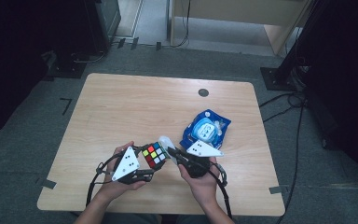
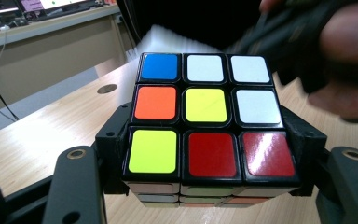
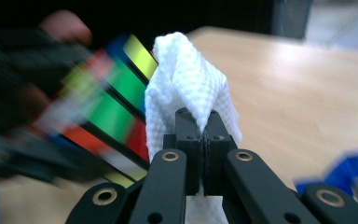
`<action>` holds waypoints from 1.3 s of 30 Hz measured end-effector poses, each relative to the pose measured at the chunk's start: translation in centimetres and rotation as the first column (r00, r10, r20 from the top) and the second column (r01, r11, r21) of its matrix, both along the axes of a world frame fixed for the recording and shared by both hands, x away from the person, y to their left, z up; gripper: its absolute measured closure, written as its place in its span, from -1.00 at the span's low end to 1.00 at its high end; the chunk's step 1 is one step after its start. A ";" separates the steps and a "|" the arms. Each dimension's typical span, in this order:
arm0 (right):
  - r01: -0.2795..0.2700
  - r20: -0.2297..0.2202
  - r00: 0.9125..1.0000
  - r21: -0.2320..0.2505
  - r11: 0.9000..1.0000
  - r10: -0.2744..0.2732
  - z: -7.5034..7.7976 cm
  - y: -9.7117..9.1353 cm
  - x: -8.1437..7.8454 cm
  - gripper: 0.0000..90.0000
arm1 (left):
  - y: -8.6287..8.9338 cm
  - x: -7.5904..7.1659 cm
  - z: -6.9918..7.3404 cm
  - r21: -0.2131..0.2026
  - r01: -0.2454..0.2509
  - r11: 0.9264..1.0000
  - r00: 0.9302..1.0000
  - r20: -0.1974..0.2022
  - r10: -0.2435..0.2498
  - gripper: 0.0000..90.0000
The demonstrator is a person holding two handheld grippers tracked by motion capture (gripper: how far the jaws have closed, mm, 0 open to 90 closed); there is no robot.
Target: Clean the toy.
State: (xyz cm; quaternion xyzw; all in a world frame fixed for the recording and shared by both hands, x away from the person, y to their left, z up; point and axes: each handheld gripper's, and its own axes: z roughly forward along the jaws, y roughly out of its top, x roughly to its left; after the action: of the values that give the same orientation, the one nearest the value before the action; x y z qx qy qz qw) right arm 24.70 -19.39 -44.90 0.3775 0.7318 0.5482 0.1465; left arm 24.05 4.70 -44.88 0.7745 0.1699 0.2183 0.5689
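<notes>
Rubik's cube, glossy and square-tiled with black edges, sits clamped between the black jaws of the left gripper, held above the near edge of the pale wooden table. Just right of the cube, the right gripper pinches a white waffle-textured wipe, jaws pressed together on it. Behind and right of the cube lies a crinkly blue wipes packet. Farther back from the cube, a small round grommet; grey carpet surrounds the table.
</notes>
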 end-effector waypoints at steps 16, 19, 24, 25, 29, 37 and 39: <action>-0.039 0.055 0.997 -0.143 0.989 0.047 -2.5 0.3 1.0 -0.21 | 3.9 2.4 0.9 -0.117 -0.101 0.988 0.988 -0.127 0.086 -0.24; -0.078 0.129 0.987 -0.126 0.989 0.094 -2.2 1.0 0.1 -0.26 | 3.8 2.5 1.0 -0.114 -0.104 0.988 0.986 -0.143 0.088 -0.24; -0.110 0.220 0.967 -0.100 0.989 0.129 -1.8 1.7 -0.9 -0.35 | 2.8 2.3 1.5 -0.107 -0.098 0.989 0.981 -0.180 0.078 -0.24; -0.106 0.234 0.964 -0.099 0.989 0.127 -1.7 1.8 -1.0 -0.39 | 2.5 2.3 1.6 -0.104 -0.102 0.989 0.978 -0.192 0.081 -0.24; -0.081 0.280 0.954 -0.114 0.990 0.111 -1.5 2.0 -1.4 -0.40 | 1.8 2.4 1.8 -0.101 -0.120 0.988 0.964 -0.249 0.092 -0.24; -0.041 0.342 0.935 -0.154 0.987 0.092 -1.6 3.3 -2.2 -0.39 | 0.6 2.3 2.0 -0.104 -0.142 0.984 0.936 -0.339 0.099 -0.24; -0.028 0.348 0.934 -0.157 0.987 0.082 -1.8 3.5 -2.2 -0.39 | 0.4 2.2 2.1 -0.104 -0.136 0.985 0.934 -0.345 0.092 -0.24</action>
State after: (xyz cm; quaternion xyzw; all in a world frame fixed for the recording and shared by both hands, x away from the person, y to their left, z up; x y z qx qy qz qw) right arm 22.46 -15.88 -46.73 0.2400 0.7429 0.5545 0.2882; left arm 26.22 5.06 -42.74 0.7517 0.3234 0.1032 0.5654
